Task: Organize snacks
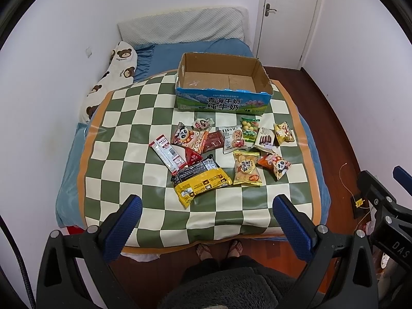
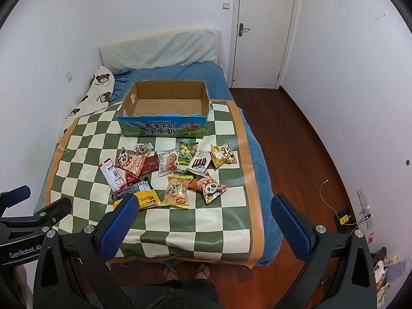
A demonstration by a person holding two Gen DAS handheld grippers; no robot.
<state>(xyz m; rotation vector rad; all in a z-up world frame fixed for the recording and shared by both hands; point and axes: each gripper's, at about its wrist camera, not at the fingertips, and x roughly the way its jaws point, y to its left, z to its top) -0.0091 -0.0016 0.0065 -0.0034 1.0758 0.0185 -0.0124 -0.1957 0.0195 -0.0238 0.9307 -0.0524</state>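
Note:
Several snack packets lie scattered on a green-and-cream checkered cloth [image 1: 123, 159] [image 2: 226, 221] spread over a bed. Among them are a large yellow-and-black bag [image 1: 199, 181] [image 2: 144, 197], a red-and-white stick pack [image 1: 168, 154] [image 2: 112, 175], a yellow biscuit pack [image 1: 246, 168] [image 2: 176, 189] and panda packs [image 1: 276, 164] [image 2: 212, 188]. Behind them stands an empty cardboard milk box [image 1: 222, 103] [image 2: 162, 127], open at the top. My left gripper [image 1: 206, 203] and right gripper [image 2: 204, 203] both hover open over the bed's near end, holding nothing.
A bear-print pillow [image 1: 113, 77] [image 2: 95, 90] lies along the left wall, a grey headboard cushion [image 1: 180, 25] at the back. A white door [image 2: 265, 31] and wooden floor [image 2: 296, 141] are to the right. A person's feet in sandals [image 1: 219, 248] stand at the bed's foot.

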